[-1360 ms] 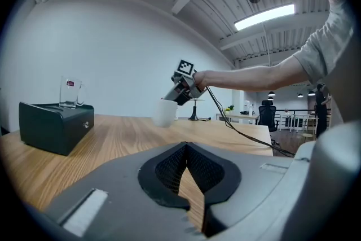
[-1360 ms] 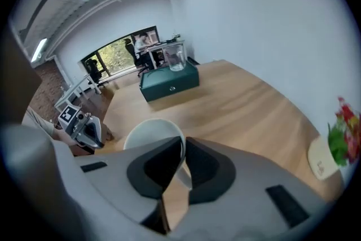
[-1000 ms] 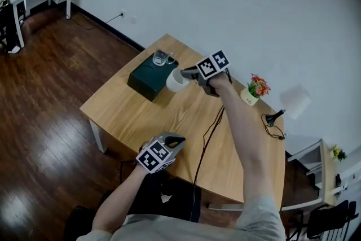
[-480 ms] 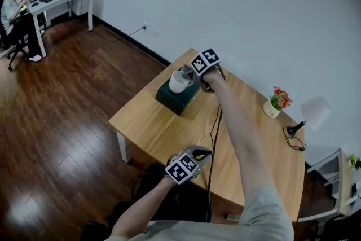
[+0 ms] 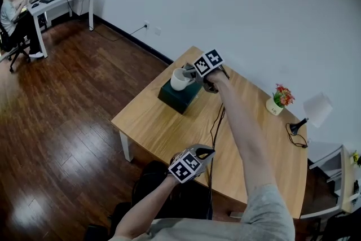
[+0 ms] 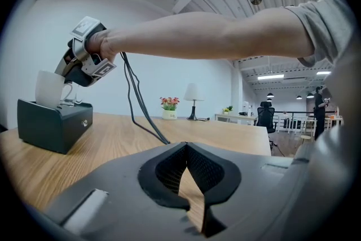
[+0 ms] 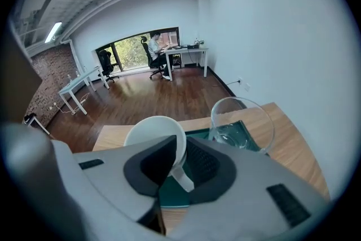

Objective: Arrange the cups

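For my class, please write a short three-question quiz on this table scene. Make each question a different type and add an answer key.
1. True or false: the white cup stands on the dark green box.
2. What stands beside the white cup on that box? A) a glass cup B) a teapot C) a plate
3. Short answer: what sits between the jaws of the right tongs?
Key: 1 true. 2 A. 3 the white cup, by its wall near the handle; the jaws have just been opening and no longer clamp it.

Wooden table (image 5: 152,121), flower pot (image 5: 274,105), desk lamp (image 5: 317,109)
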The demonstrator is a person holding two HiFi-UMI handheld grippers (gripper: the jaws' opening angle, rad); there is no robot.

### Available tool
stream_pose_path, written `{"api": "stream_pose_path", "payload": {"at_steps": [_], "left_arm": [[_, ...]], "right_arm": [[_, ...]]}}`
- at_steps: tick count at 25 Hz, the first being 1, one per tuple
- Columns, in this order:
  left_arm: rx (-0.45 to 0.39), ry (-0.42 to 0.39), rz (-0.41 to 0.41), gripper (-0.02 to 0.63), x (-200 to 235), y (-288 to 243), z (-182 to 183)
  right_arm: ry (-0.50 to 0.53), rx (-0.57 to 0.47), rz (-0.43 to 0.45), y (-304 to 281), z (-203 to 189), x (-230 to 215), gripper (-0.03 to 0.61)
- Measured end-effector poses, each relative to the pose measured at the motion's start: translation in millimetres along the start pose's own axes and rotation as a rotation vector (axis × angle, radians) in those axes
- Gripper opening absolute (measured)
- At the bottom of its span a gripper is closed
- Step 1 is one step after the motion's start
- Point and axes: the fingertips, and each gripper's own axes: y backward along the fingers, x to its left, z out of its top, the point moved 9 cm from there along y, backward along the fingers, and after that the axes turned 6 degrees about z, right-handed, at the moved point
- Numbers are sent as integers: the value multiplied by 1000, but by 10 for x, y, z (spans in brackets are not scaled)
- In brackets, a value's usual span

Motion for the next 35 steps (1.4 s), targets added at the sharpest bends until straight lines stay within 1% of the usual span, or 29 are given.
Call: {"api": "stream_pose_path", "payload": {"at_steps": [3,8,10,12,14,15,17,18,19,21,22,23,24,26,28,30,32,33,35], "left_arm": [[3,-3,8,9,20,4,-10],[-4,-3,16,9,47,-15,-9],[-3,10,11,9,50,-7,-22],[0,19,8,9,46,-4,-54],[-1,22,9,9,47,11,-58],[-3,23,10,9,53,24,-49],[-4,23,15,9,87,47,-51],[-3,22,18,9,112,61,-52],[-2,20,19,9,135,74,-42],[1,20,12,9,140,92,-19],[2,21,4,9,124,92,-19],[3,21,-6,9,109,91,-23],[3,21,-16,9,103,93,-27],[0,22,-35,8,132,104,-22],[-9,36,-55,8,168,86,1],[-29,89,-100,9,140,10,28],[-75,152,-162,8,35,-96,80],[-108,164,-187,8,-45,-153,117],[-153,151,-227,9,-245,-288,178]], "right_arm": [[17,-105,-1,85,-38,-13,71],[49,-226,11,296,-106,78,68],[82,-311,21,506,-208,229,67],[136,-426,34,792,-429,439,68],[165,-551,61,1119,-795,681,69],[168,-612,74,1298,-1024,806,57],[156,-750,94,1685,-1546,1060,44],[144,-833,96,1899,-1831,1185,26],[132,-923,88,2132,-2127,1310,26],[115,-1090,29,2644,-2766,1599,26],[111,-1149,-29,2899,-3096,1763,26],[108,-1184,-108,3131,-3415,1928,26],[100,-1198,-201,3322,-3711,2082,26],[62,-1193,-375,3533,-4219,2322,26],[-1,-1167,-483,3538,-4627,2451,26],[-72,-1120,-550,3415,-4949,2514,26],[-122,-1066,-597,3233,-5164,2557,26],[-138,-1039,-618,3137,-5234,2572,26],[-154,-996,-658,2969,-5320,2591,27]]}}
